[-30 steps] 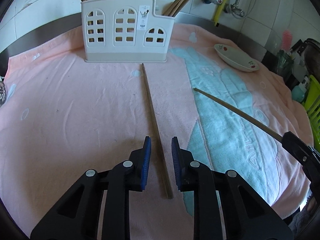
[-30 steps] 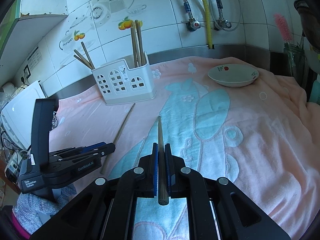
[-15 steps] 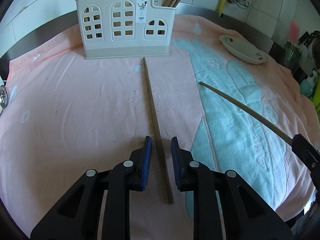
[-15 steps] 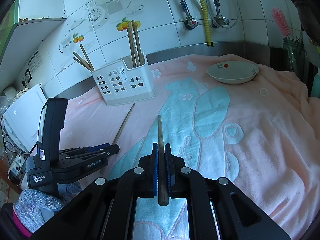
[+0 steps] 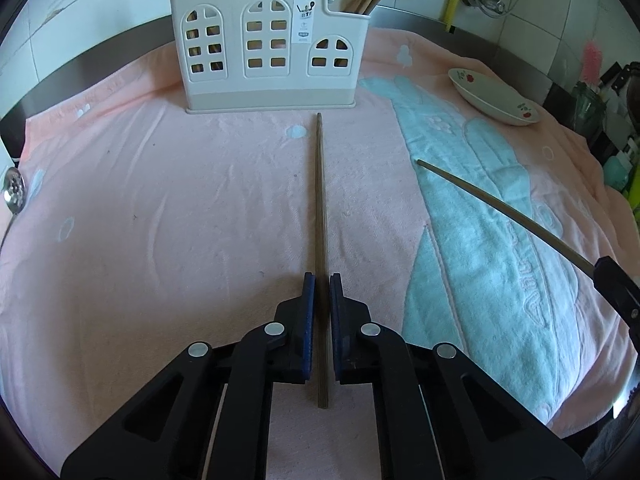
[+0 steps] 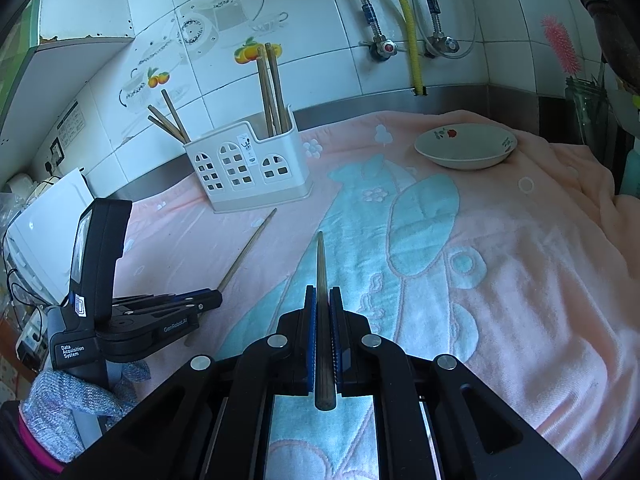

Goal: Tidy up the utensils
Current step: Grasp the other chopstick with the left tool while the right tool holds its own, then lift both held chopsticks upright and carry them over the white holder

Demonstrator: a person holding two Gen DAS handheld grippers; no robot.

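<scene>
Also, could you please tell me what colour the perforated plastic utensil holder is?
The perforated plastic utensil holder is cream-white with a beige base, clearest in the left wrist view.

Your left gripper [image 5: 322, 280] has closed its jaws onto the chopstick [image 5: 320, 200] lying on the towel [image 5: 160, 220]; a second ago they stood apart on either side of it, not touching.

Bright daylight, soft shadows, sharp; fisheye warp, dark corners.
</scene>
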